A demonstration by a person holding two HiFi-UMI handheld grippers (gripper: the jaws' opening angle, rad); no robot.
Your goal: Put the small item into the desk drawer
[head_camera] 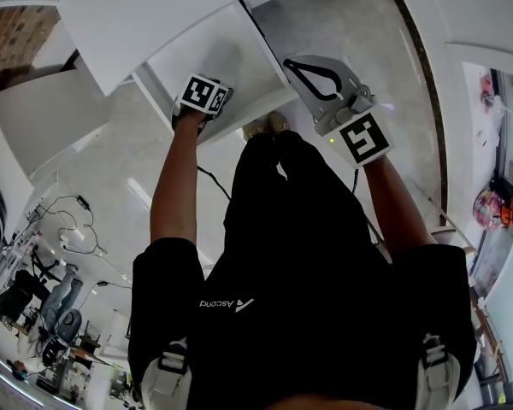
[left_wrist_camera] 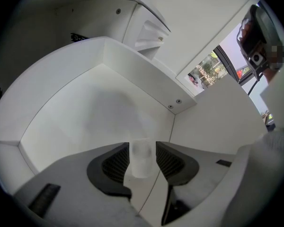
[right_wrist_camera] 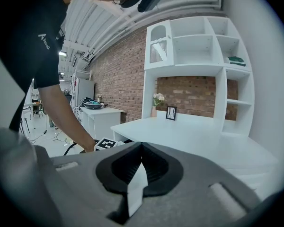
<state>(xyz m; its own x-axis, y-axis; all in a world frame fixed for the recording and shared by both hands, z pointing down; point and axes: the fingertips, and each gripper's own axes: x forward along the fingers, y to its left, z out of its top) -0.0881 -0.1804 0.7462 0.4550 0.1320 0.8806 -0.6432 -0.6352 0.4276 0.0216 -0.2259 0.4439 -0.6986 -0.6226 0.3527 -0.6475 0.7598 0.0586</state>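
A small white cylinder (left_wrist_camera: 142,158) sits upright between the pads of my left gripper (left_wrist_camera: 142,161), which is shut on it. It hangs inside the open white desk drawer (left_wrist_camera: 80,112), just above the bare drawer floor. In the head view the left gripper (head_camera: 203,96) is at the drawer's (head_camera: 207,58) front edge, and its jaws are hidden under the marker cube. My right gripper (head_camera: 318,77) is held to the right of the drawer, above the grey floor. Its jaws are pressed together with nothing held. In the right gripper view the right gripper (right_wrist_camera: 141,148) points at the desk top.
The white desk top (right_wrist_camera: 189,138) carries a small picture frame (right_wrist_camera: 171,113) and a vase of flowers (right_wrist_camera: 155,105) against a brick wall. White shelves (right_wrist_camera: 199,46) rise above it. The person's legs and shoes (head_camera: 267,126) stand close below the drawer.
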